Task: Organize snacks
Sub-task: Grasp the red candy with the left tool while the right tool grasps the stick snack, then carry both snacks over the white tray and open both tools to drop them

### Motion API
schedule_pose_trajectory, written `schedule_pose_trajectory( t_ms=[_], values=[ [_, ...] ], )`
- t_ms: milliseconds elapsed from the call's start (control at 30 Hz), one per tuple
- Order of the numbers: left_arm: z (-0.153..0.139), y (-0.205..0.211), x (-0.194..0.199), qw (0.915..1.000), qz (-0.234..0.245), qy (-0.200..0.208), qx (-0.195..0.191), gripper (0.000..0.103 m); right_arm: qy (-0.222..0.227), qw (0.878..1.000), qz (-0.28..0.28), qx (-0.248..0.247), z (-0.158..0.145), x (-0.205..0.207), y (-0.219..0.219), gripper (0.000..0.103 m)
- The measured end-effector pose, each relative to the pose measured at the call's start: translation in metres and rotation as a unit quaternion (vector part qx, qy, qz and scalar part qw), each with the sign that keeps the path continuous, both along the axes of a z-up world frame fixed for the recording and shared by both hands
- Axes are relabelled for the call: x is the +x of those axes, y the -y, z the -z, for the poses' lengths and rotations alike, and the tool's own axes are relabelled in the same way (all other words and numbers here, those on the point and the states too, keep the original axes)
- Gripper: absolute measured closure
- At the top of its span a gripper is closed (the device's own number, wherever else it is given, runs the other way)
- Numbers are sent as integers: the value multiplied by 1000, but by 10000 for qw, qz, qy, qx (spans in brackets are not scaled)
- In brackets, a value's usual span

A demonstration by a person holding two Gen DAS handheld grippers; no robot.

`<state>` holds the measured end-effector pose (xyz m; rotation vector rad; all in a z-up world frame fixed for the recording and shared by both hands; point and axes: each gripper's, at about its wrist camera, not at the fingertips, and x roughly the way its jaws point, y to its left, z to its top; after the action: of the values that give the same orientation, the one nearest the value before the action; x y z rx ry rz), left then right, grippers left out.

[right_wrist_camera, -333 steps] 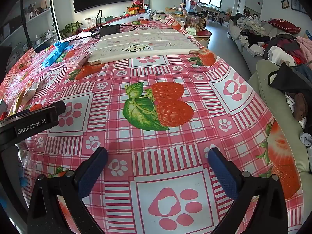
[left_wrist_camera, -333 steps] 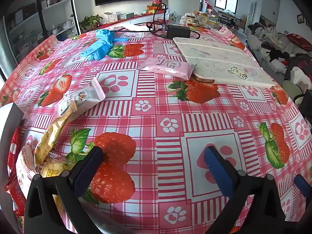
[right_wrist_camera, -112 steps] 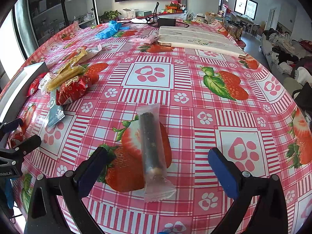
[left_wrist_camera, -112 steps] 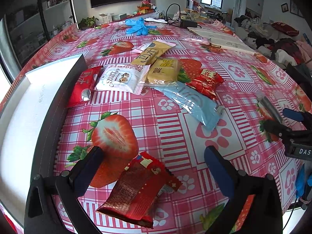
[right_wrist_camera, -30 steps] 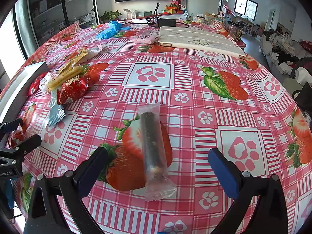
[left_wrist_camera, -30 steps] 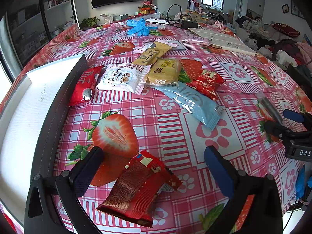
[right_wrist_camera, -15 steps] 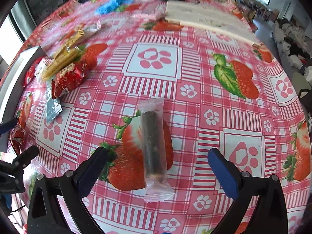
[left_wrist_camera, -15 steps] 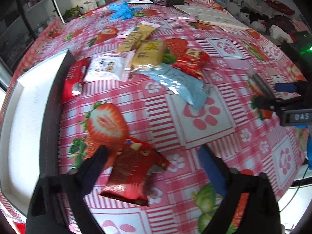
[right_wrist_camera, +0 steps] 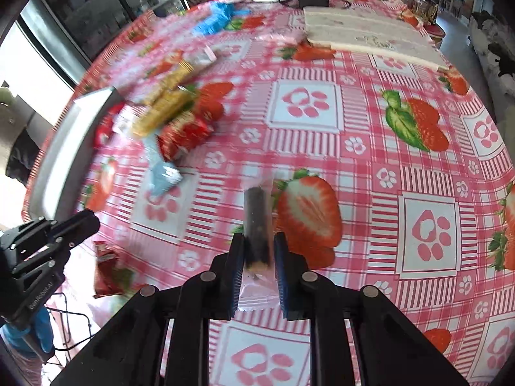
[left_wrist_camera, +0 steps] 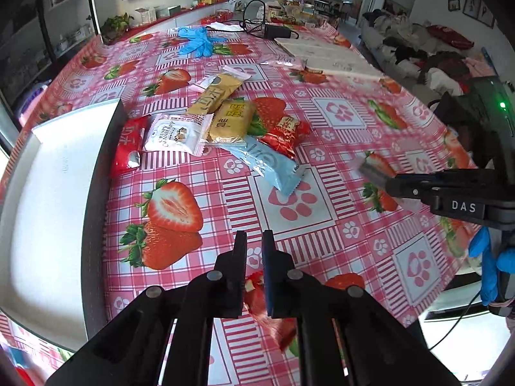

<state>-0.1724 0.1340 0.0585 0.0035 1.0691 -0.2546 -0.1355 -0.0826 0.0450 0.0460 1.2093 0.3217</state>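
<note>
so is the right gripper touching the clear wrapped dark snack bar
Touching. In the right wrist view the right gripper has both blue pads pressed against the dark snack bar, no gap either side.

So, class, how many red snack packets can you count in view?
3: a red packet beside the white tray, a second red packet against the light blue packet, a third red packet in the left gripper. Others may be hidden.

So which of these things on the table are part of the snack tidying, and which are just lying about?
Part of the job:
- dark snack stick in the right claw
- red packet in the left claw
- snack pile
- white tray

Lying about:
- blue gloves
- white boards
- black adapter and cable
</note>
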Motion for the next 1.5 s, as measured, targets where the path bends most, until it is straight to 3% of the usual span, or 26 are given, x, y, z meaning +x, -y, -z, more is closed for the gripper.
schedule_pose_trajectory(
  t_ms=[133,167,200,233,267,333,367,500,567,633,667,700,733,767,800,867,933,1100,1300,1367,1467,1500],
  values=[
    [11,-9,0,9994,-193,-291,40,87,65,9996,-175,-190,-5,0,-13,83],
    [14,-11,-2,9991,-223,-365,-6,66,78,9994,-192,-284,-3,0,-15,83],
    [18,-15,-3,9982,-332,-500,-56,32,47,9989,-214,-409,1,1,-18,83],
    [20,-18,-6,9975,-438,-561,-49,19,-21,9987,-240,-455,5,1,-18,81],
    [20,-21,-10,9969,-543,-567,-59,14,-94,9984,-265,-484,9,2,-18,76],
    [19,-22,-18,9961,-641,-593,-121,14,-110,9977,-297,-607,13,4,-17,25],
    [18,-22,-21,9955,-701,-626,-113,13,-35,9973,-305,-672,13,4,-17,21],
    [23,-12,-24,9939,-806,-743,-118,13,18,9963,-445,-740,16,12,-25,22],
    [30,-1,-21,9934,-794,-820,60,13,-11,9955,-502,-808,20,16,-31,22],
    [38,11,-20,9931,-756,-851,288,20,-116,9942,-583,-898,27,17,-39,37],
    [40,14,-21,9927,-753,-835,432,29,-19,9932,-594,-998,26,15,-42,42],
    [40,21,-24,9930,-720,-670,655,40,26,9929,-642,-1004,25,13,-44,53],
    [38,24,-26,9944,-634,-596,597,50,51,9930,-652,-988,24,11,-45,75],
    [36,24,-27,9947,-608,-559,607,76,81,9930,-647,-982,23,9,-46,84],
    [35,24,-28,9950,-588,-544,596,76,83,9934,-634,-949,23,8,-45,84],
    [33,16,-28,9963,-591,-591,177,76,126,9945,-576,-861,22,6,-42,84],
    [27,5,-28,9959,-638,-609,-198,76,75,9980,-448,-443,17,3,-33,84],
    [-6,-13,-27,9972,-661,-183,-287,76,141,9992,-264,247,-12,3,-27,84],
    [-45,-60,-23,9945,-967,352,-186,76,281,9951,-614,724,-53,5,-70,84],
    [-51,-81,-22,9925,-1130,468,-85,76,298,9938,-773,744,-59,9,-90,84],
    [-53,-115,-22,9887,-1418,496,-32,76,346,9946,-969,101,-57,15,-120,81],
    [-53,-121,-22,9879,-1468,505,-32,76,299,9946,-982,-181,-51,18,-125,61]
  ],
)
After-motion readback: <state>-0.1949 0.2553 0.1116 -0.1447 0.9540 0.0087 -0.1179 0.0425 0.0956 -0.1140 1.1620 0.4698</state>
